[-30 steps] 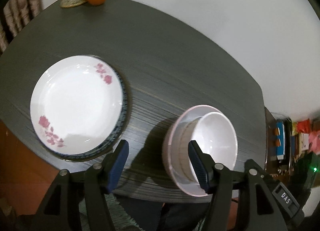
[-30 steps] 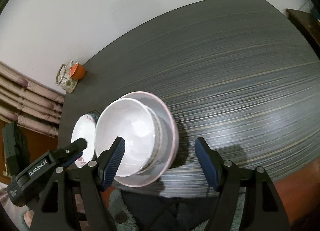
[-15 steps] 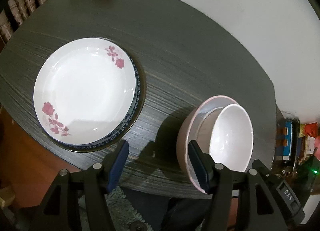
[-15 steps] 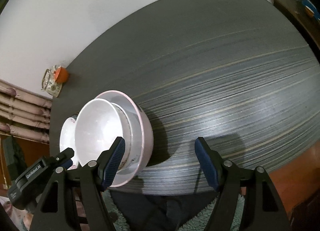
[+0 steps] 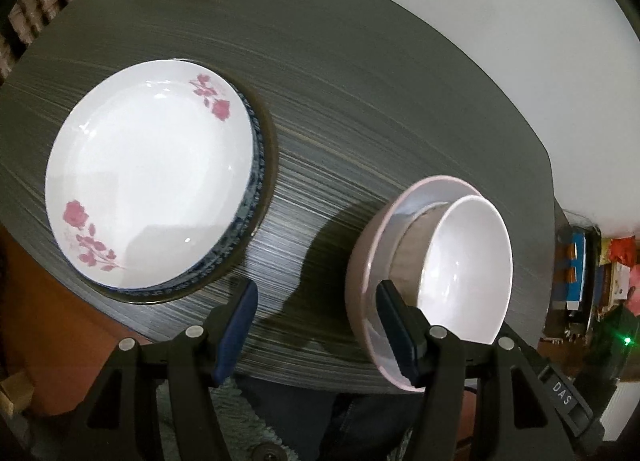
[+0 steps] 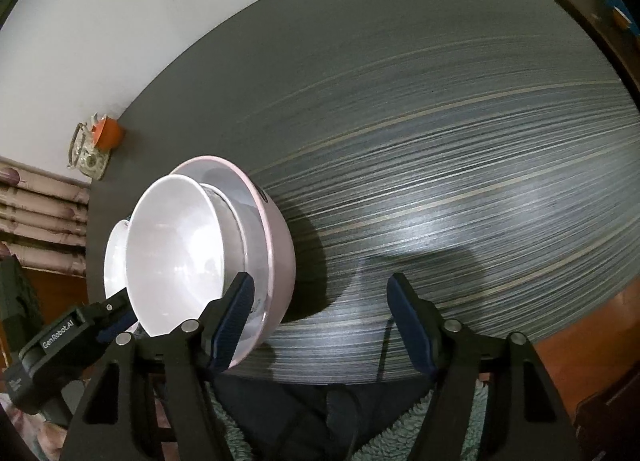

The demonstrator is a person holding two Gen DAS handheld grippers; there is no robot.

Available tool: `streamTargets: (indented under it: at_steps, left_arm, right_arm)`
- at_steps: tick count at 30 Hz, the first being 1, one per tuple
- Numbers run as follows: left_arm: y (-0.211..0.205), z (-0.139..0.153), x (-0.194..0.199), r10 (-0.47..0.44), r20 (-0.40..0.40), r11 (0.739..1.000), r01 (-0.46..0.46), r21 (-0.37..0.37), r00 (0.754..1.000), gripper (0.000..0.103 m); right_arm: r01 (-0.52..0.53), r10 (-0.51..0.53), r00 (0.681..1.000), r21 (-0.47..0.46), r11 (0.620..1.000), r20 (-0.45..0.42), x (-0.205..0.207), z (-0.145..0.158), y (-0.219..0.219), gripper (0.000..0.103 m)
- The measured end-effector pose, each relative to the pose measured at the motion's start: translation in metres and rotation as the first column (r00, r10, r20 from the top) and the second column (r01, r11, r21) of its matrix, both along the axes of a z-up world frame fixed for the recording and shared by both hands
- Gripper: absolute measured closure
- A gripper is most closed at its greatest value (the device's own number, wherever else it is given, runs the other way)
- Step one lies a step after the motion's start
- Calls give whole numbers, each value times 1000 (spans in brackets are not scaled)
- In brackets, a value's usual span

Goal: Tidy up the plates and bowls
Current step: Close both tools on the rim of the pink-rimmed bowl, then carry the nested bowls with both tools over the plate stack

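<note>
Both grippers — left gripper [image 5: 316, 323], right gripper [image 6: 320, 319] — hover with fingers spread, empty, flanking the white bowl [image 5: 466, 269] nested in the pink bowl [image 6: 276, 253] on the counter [image 6: 420, 141].

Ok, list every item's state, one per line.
Left gripper: open, empty.
Right gripper: open, empty.
White bowl: nested in pink bowl, empty.
Pink bowl: upright on table.
Floral plate: stacked on blue-rimmed plate.
Teapot: by orange cup.

White plate [image 5: 148, 177] with pink roses, white bowl [image 5: 466, 273] in pink bowl [image 5: 362, 273], dark streaked table [image 5: 360, 109].
</note>
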State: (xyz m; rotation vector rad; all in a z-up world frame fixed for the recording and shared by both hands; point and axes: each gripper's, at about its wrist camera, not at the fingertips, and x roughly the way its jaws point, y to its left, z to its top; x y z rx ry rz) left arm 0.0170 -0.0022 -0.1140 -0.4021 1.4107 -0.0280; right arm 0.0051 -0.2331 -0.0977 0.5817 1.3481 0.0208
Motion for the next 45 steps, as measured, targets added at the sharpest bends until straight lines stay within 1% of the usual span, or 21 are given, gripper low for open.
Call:
streamTargets:
  at_steps: [2, 4, 6, 8, 10, 15, 24, 26, 29, 31, 36, 39, 43, 45]
  left_arm:
    - [-2, -2, 1, -3, -5, 1000, 3, 14, 1000, 40]
    - [-4, -6, 3, -2, -7, 1000, 3, 10, 1000, 40]
    - [-4, -8, 5, -1, -8, 1000, 2, 10, 1000, 41]
    - [-8, -11, 6, -8, -10, 1000, 9, 22, 1000, 42]
    - [-11, -15, 7, -14, -14, 999, 15, 35, 1000, 42]
    - [-13, -21, 11, -14, -32, 1000, 14, 21, 999, 42]
    - [-12, -27, 13, -14, -33, 1000, 15, 15, 999, 43]
    - [-14, -26, 13, -19, -27, 1000, 19, 1, 999, 51]
    - [-19, -25, 14, -30, -18, 999, 30, -11, 999, 60]
    - [-22, -23, 14, -35, -12, 999, 35, -8, 999, 63]
    - [-28, -21, 18, -44, -1, 999, 44, 1, 999, 67]
    - [-30, -20, 19, -51, 1, 999, 51, 1, 999, 71]
    - [-37, -17, 21, -69, 10, 998, 69, 8, 998, 80]
    - [-40, -17, 21, -73, 12, 997, 73, 14, 997, 82]
  right_arm:
    - [-7, 7, 1000, -4, 1000, -3, 3, -2, 3, 37]
    - [-13, 13, 1000, -11, 1000, -8, 5, -4, 3, 38]
    - [-21, 21, 1000, -25, 999, -13, 7, -6, 3, 43]
    - [-27, 26, 1000, -45, 999, -15, 9, -7, 6, 45]
    - [-30, 29, 999, -44, 999, -18, 10, -9, 6, 46]
    - [-40, 38, 999, -55, 998, -29, 15, -15, 10, 48]
    - [-41, 39, 998, -51, 998, -40, 18, -21, 11, 49]
    - [-39, 37, 998, -43, 998, -43, 17, -21, 9, 49]
    - [-41, 39, 998, -51, 998, -40, 17, -20, 10, 49]
    - [-42, 40, 998, -54, 998, -39, 17, -19, 11, 51]
    - [-55, 54, 998, -36, 998, -24, 18, -17, 15, 65]
    - [-59, 58, 998, -41, 997, -14, 18, -16, 18, 67]
    - [-61, 61, 998, -44, 997, -11, 19, -15, 18, 68]
    - [-57, 57, 998, -43, 997, -17, 19, -15, 18, 68]
